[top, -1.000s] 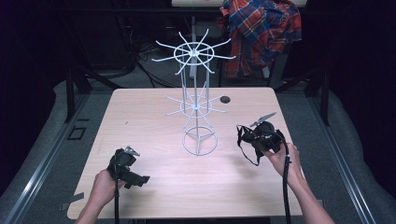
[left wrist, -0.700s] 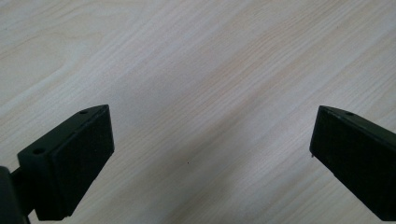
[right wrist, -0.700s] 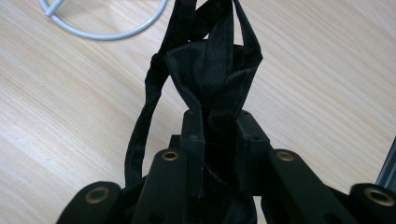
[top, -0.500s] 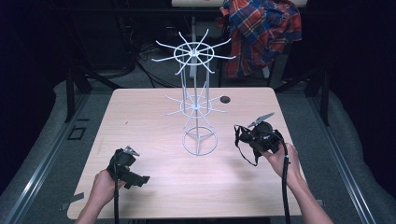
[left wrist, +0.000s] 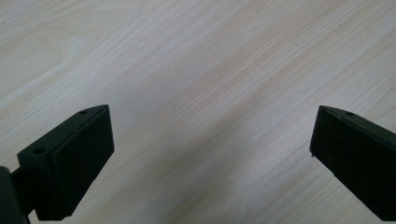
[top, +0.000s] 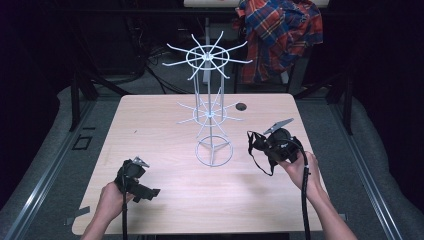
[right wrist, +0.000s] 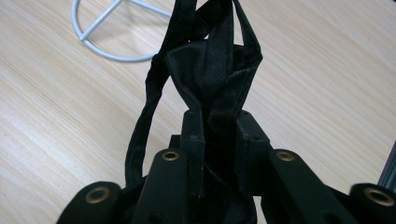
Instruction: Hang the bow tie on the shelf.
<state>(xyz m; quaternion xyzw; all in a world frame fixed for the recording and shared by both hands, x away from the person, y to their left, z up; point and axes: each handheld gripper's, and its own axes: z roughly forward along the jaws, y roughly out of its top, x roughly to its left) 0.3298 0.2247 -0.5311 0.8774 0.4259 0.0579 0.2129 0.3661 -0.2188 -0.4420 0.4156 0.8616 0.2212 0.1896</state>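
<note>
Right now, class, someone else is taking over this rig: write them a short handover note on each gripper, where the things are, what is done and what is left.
Right gripper: shut on a black strap, held above the table, right of the white wire rack.
Left gripper: open, empty, low over bare wood near the front left.
Done: strap picked up.
Left: probably hang the strap on one of the rack's arms; none carries anything yet.

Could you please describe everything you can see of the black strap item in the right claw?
The black strap item looks like soft, satiny fabric, folded and bunched, with thin loops hanging loose. The right claw is shut on its gathered middle, holding it just above the wooden table, close beside the white wire rack's ring base, not touching it.
</note>
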